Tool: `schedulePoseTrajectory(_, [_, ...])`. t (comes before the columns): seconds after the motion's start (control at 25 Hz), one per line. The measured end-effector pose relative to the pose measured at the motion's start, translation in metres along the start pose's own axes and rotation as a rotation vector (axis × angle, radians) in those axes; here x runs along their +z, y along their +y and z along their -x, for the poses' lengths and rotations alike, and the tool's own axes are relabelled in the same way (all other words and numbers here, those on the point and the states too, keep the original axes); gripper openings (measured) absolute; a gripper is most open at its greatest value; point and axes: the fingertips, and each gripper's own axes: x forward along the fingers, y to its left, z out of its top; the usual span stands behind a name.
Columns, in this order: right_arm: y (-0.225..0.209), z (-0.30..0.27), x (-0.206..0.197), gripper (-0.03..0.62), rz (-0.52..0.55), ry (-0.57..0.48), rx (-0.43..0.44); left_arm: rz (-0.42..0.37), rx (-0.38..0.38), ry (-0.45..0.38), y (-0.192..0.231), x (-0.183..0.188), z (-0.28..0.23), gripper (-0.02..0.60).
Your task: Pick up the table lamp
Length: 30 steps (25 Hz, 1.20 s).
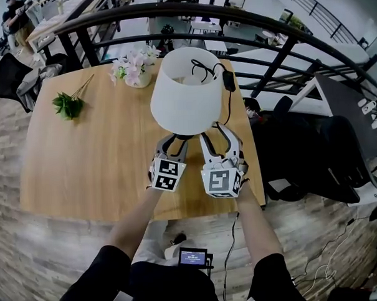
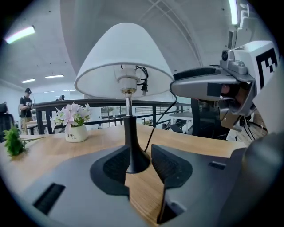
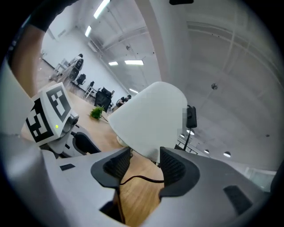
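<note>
The table lamp has a white shade (image 1: 184,91) on a thin stem and a flared black base (image 2: 133,157), standing upright on the wooden table (image 1: 95,163). In the head view the shade hides the base. My left gripper (image 1: 175,141) is open low over the table, and in the left gripper view (image 2: 140,167) the base sits right at its fingertips, one pad on each side. My right gripper (image 1: 216,134) is open just right of it and rolled over. In its own view (image 3: 144,164) the shade's rim (image 3: 151,119) lies just past the tips and the black cord (image 3: 142,179) runs between the jaws.
A white pot of pink flowers (image 1: 135,71) and a green sprig (image 1: 68,105) lie on the table's far left. The lamp's cord with its switch (image 1: 228,81) hangs off the right side. A black railing (image 1: 264,31) runs behind, and dark chairs (image 1: 313,147) stand right of the table.
</note>
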Motion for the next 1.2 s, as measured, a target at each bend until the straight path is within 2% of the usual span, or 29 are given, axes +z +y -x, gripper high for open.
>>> schedulePoseTrajectory(0.2, [-0.005, -0.013, -0.005, 0.204, 0.084, -0.03, -0.045, 0.009, 0.043, -0.051, 0.025, 0.008, -0.025, 0.169])
schedulePoseTrajectory(0.32, [-0.008, -0.018, -0.005, 0.204, 0.097, -0.054, -0.06, -0.017, 0.052, -0.118, 0.03, 0.02, -0.035, 0.169])
schedulePoseTrajectory(0.52, [-0.009, -0.02, -0.002, 0.204, 0.123, -0.09, -0.082, -0.102, 0.125, -0.247, 0.035, 0.038, -0.045, 0.169])
schedulePoseTrajectory(0.6, [-0.01, -0.022, 0.002, 0.204, 0.144, -0.105, -0.105, -0.11, 0.134, -0.277, 0.036, 0.041, -0.05, 0.175])
schedulePoseTrajectory(0.76, [-0.011, -0.029, 0.005, 0.204, 0.137, -0.129, -0.139, -0.093, 0.122, -0.339, 0.037, 0.05, -0.051, 0.175])
schedulePoseTrajectory(0.88, [-0.012, -0.032, 0.005, 0.204, 0.218, -0.14, -0.177, -0.113, 0.08, -0.345, 0.03, 0.055, -0.056, 0.18])
schedulePoseTrajectory(0.96, [-0.012, -0.033, 0.005, 0.205, 0.255, -0.15, -0.2, -0.135, 0.082, -0.341, 0.03, 0.057, -0.061, 0.192])
schedulePoseTrajectory(1.04, [-0.011, -0.033, 0.005, 0.204, 0.255, -0.163, -0.208, -0.141, 0.094, -0.352, 0.036, 0.061, -0.063, 0.198])
schedulePoseTrajectory(1.2, [-0.015, -0.036, 0.003, 0.204, 0.218, -0.172, -0.212, -0.144, 0.032, -0.382, 0.034, 0.071, -0.074, 0.204])
